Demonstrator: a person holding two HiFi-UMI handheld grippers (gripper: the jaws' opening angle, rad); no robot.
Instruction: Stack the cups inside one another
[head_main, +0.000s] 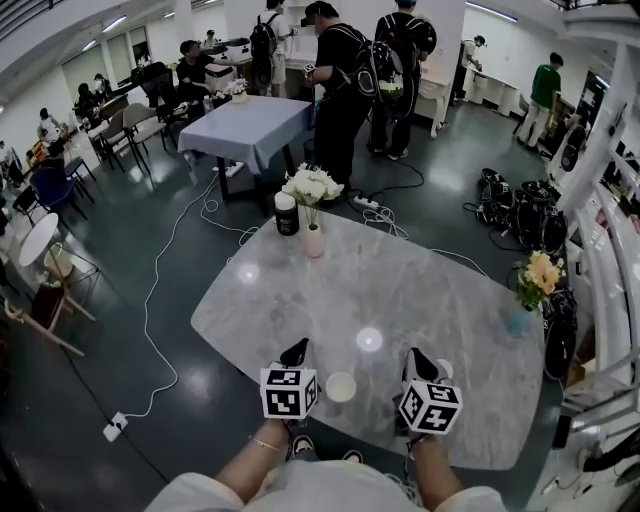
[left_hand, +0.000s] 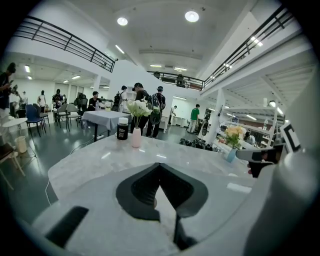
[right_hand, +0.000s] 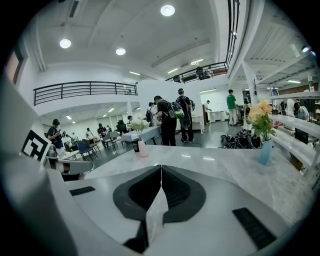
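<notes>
A pale cup (head_main: 340, 386) is seen upright on the marble worktop (head_main: 400, 290), close to its near edge and about midway along it, with its open mouth facing up. It is flanked by the two tools, which are held over the same near edge and pointed towards the far edge. The left tool (head_main: 295, 352) is held just left of the cup, its marker cube just beside the cup's rim; whether the two touch cannot be told. The right tool (head_main: 420, 362) is held to the right of the cup, clearly apart from it. In the left gripper view the jaws of the left tool (left_hand: 160, 169) are seen brought together at their tips, with nothing gripped. In the right gripper view the jaws of the right tool (right_hand: 161, 170) are likewise pressed together, and nothing is held. At the far edge of the worktop a pink vase (head_main: 313, 241) with white flowers (head_main: 311, 185) is placed, and a dark jar (head_main: 287, 215) with a white lid is set just to its left. At the right edge a blue vase (head_main: 517, 320) with yellow-orange flowers (head_main: 541, 272) is placed. Beyond the worktop, a table under a grey cloth (head_main: 250, 128) and several standing people are seen on the dark floor.
</notes>
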